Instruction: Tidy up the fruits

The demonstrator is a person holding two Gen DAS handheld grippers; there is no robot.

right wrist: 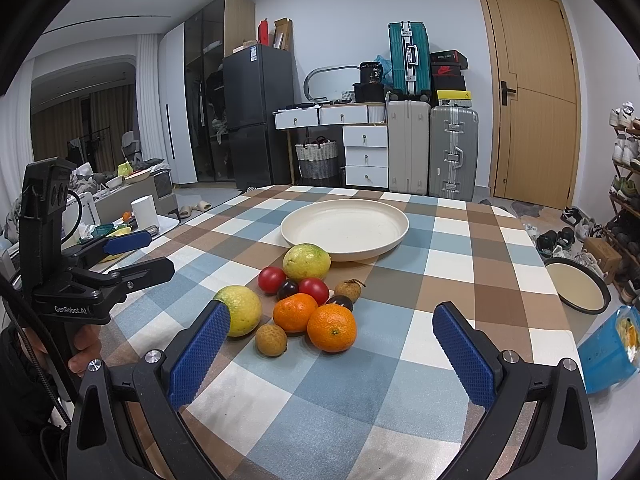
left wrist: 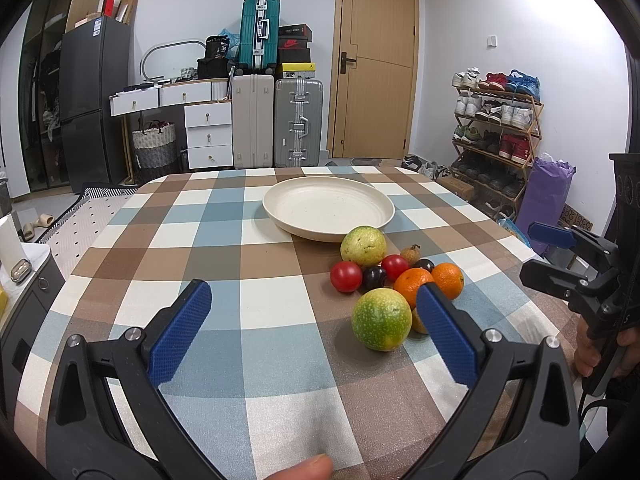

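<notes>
Both tools spread wide, gripping nothing, held over the checked worktop [right wrist: 400,400].

Left tool [left wrist: 312,320]: blue pads [left wrist: 180,336] far apart; just ahead, close to its right-side pad, a green-yellow fruit [left wrist: 382,319] sits on the cloth, not touched. Right tool [right wrist: 332,344]: also wide apart, w/ the fruit pile straight ahead between its fingers.

Pile, nearest first from the right tool: small brown longan [right wrist: 271,340] & front orange [right wrist: 331,327], touching or nearly so; second orange [right wrist: 295,313] just behind; the yellow-green fruit is by the left-side pad. Then two dark plums [right wrist: 287,289], two red tomatoes [right wrist: 272,279], another brown longan [right wrist: 347,289] to the right. Farthest in the pile is a pale green-yellow fruit [right wrist: 307,261], right up against the plate rim.

Beyond the pile: cream plate [right wrist: 380,248], shallow, nothing in it. All fruit lies on the worktop, none on the plate.

Off to the right of the right tool, past the worktop edge: a dark-rimmed round tray [right wrist: 579,285], bare inside, and a blue bag [right wrist: 604,354]; contents unclear.
</notes>
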